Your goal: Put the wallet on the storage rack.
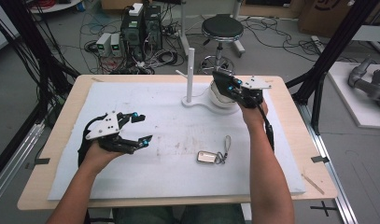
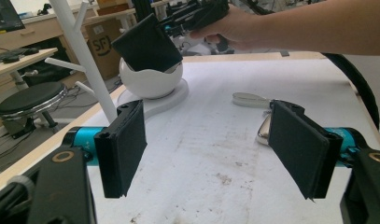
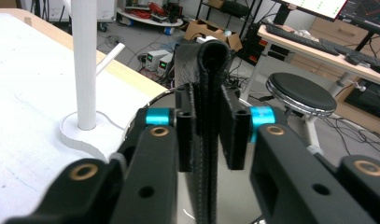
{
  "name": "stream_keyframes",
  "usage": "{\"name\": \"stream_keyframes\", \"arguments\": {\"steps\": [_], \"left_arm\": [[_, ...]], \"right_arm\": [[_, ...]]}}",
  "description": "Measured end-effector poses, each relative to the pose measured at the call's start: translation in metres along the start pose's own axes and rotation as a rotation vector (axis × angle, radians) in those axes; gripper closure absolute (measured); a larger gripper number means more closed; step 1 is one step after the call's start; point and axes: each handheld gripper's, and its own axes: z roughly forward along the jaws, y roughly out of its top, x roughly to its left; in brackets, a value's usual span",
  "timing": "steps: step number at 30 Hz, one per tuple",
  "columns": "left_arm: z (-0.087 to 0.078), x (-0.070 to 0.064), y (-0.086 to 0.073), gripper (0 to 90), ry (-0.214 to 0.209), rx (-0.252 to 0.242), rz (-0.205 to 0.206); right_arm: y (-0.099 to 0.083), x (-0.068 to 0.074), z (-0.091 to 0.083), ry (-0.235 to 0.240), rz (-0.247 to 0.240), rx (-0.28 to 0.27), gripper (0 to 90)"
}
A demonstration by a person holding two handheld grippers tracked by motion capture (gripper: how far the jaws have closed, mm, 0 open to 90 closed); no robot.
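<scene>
Black wallet point(image 3: 207, 93): folded leather-like item, clamped betw. the fingers of the right gripper point(image 1: 228, 87). Fold edge points up in the right gripper view. In the left gripper view the wallet point(image 2: 146, 44) hangs directly over the white bowl point(image 2: 151, 80), lower edge at or just inside the rim; contact w/ bowl cannot be told.

White bowl point(image 1: 221, 99): sits at far-right part of the bench, on a white base shared w/ the white stand point(image 1: 190, 74). Stand is an upright post w/ short side pegs, just left of the bowl.

Silver key fob point(image 1: 207, 157): lies flat on the white mat point(image 1: 155, 116), near-centre, w/ a small strap point(image 1: 227, 144) attached. Well apart from the bowl.

Left gripper point(image 1: 140, 127): held over the left part of the mat, fingers released, wide gap, nothing betw. them. Pads point(image 2: 124, 147) are black, rectangular.

Bench point(image 1: 66, 112): wood top, mat covers most of it. Round stool point(image 1: 222, 29) and computer boxes point(image 1: 141, 28) stand on the floor beyond.
</scene>
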Motion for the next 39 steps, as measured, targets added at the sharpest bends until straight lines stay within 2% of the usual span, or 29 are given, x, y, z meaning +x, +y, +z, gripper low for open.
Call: {"name": "stream_keyframes", "arguments": {"steps": [4, 7, 11, 17, 18, 19, 21, 23, 26, 29, 34, 39], "left_arm": [[0.0, 0.001, -0.001, 28.0, 0.0, 0.004, 0.001], [0.0, 0.0, -0.001, 28.0, 0.001, 0.002, -0.003], [0.001, 0.0, -0.001, 28.0, 0.001, 0.004, -0.001], [0.0, 0.0, -0.001, 28.0, -0.001, 0.001, -0.001], [0.0, 0.0, -0.001, 28.0, -0.003, 0.002, -0.001], [0.001, 0.0, -0.001, 28.0, -0.002, 0.004, -0.001], [0.001, 0.0, -0.002, 28.0, -0.003, 0.004, -0.002], [0.002, 0.0, -0.002, 28.0, -0.005, 0.003, -0.003], [0.003, 0.0, -0.003, 28.0, -0.007, 0.007, -0.005], [0.004, 0.0, -0.004, 28.0, -0.01, 0.01, -0.004], [0.005, -0.001, -0.004, 28.0, -0.012, 0.008, -0.005], [0.005, -0.002, -0.004, 28.0, -0.015, 0.002, -0.005]], "right_arm": [[0.002, 0.0, -0.001, 0.032, 0.014, -0.007, 82.0], [0.001, -0.001, -0.003, 0.054, -0.004, -0.008, 82.0], [0.0, -0.001, -0.003, 0.069, -0.001, -0.046, 82.0], [-0.002, -0.002, -0.002, 0.069, -0.01, -0.07, 82.0], [-0.003, -0.002, -0.003, 0.071, 0.003, -0.073, 82.0], [-0.005, -0.003, -0.003, 0.069, -0.009, -0.073, 82.0], [-0.01, -0.004, -0.003, 0.071, 0.003, -0.085, 81.9], [-0.013, -0.006, -0.003, 0.065, -0.013, -0.092, 81.9], [-0.015, -0.007, -0.003, 0.062, -0.002, -0.117, 81.9], [-0.014, -0.007, -0.002, 0.054, -0.015, -0.14, 81.9], [-0.017, -0.005, 0.0, 0.069, -0.008, -0.14, 81.8], [-0.02, -0.005, 0.0, 0.061, -0.012, -0.153, 81.7]]}}
